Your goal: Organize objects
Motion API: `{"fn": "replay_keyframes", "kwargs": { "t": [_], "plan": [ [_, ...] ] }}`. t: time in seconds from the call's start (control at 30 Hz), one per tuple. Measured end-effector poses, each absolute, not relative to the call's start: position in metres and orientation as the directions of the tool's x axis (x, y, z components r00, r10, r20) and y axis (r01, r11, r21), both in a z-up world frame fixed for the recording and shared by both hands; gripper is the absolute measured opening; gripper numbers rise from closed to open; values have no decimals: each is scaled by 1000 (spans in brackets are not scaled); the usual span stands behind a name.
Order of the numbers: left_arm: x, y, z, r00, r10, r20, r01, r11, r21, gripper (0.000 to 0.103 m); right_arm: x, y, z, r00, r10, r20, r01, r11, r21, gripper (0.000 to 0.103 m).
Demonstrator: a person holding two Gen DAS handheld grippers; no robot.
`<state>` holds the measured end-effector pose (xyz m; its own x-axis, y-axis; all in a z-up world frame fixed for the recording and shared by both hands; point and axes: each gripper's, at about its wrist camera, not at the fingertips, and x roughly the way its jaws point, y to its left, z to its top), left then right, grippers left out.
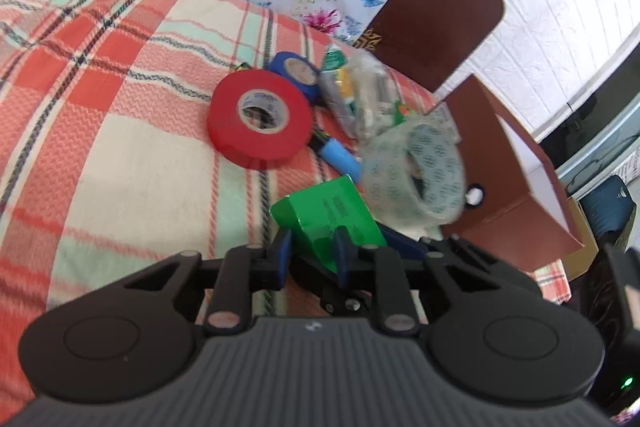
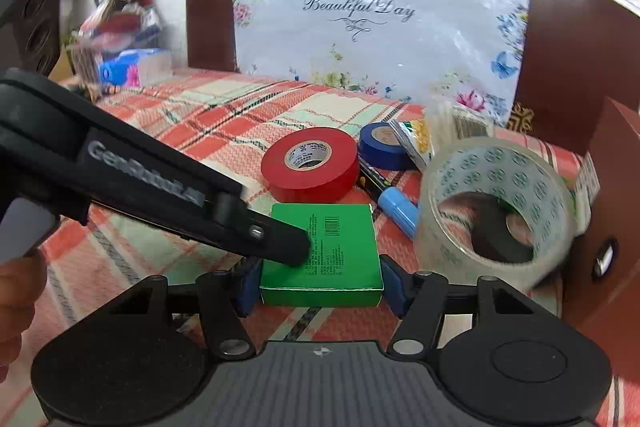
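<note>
Right wrist view, green box (image 2: 320,251) lying flat, barcode up, both grippers' jaws clenched on it.

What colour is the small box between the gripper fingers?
The small box is green, shown best in the right wrist view.

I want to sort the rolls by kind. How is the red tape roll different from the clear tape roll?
The red tape roll is opaque and lies flat on the cloth; the clear tape roll is see-through and stands tilted. The clear tape roll has a far wider hole than the red tape roll. Both have printed cores.
</note>
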<state>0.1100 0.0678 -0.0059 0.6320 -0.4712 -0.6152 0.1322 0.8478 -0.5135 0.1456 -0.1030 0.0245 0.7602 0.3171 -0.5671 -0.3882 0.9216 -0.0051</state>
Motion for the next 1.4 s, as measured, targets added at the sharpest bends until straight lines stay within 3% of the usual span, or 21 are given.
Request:
{"fn": "replay_keyframes", "kwargs": {
  "t": [0.17, 0.27, 0.4, 0.5, 0.7, 0.73, 0.77, 0.83, 1.0, 1.2, 1.4],
  "plan": [
    [87, 20, 53, 694, -492, -526, 296, 860, -415, 24, 104, -114, 54, 864, 268, -427, -323, 945, -60, 59],
    [89, -28, 85, 695, -558, -453, 418, 827, -377, 25, 83, -146, 79, 936, 181, -300, -217, 972, -89, 59],
    [99, -103, 101, 679, -597, -427, 524, 801, -287, 26, 66, -204, 100, 981, 38, -191, -58, 993, -99, 59],
    [115, -145, 95, 666, -593, -453, 548, 801, -243, 30, 69, -247, 103, 981, -39, -190, 30, 998, -50, 59],
    [140, -188, 71, 673, -497, -548, 512, 847, -140, 33, 94, -298, 81, 958, -79, -277, 92, 995, 35, 62],
    [143, -191, 71, 681, -466, -565, 494, 862, -115, 36, 97, -302, 77, 955, -72, -287, 89, 995, 45, 62],
    [146, -193, 69, 687, -436, -581, 474, 875, -96, 49, 98, -304, 74, 956, -75, -285, 93, 994, 50, 66],
    [145, -191, 72, 713, -392, -581, 436, 897, -70, 61, 94, -307, 74, 960, -82, -267, 99, 994, 50, 71],
    [113, -180, 88, 764, -346, -544, 418, 909, 8, 62, 68, -299, 75, 974, -68, -217, 83, 995, 63, 71],
    [84, -138, 93, 796, -277, -539, 325, 946, -6, 66, 48, -264, 76, 990, -32, -137, 42, 997, 67, 71],
    [79, -69, 73, 786, -114, -608, 139, 990, -7, 67, 38, -215, 67, 971, 104, -215, -93, 994, 60, 71]
  ]
}}
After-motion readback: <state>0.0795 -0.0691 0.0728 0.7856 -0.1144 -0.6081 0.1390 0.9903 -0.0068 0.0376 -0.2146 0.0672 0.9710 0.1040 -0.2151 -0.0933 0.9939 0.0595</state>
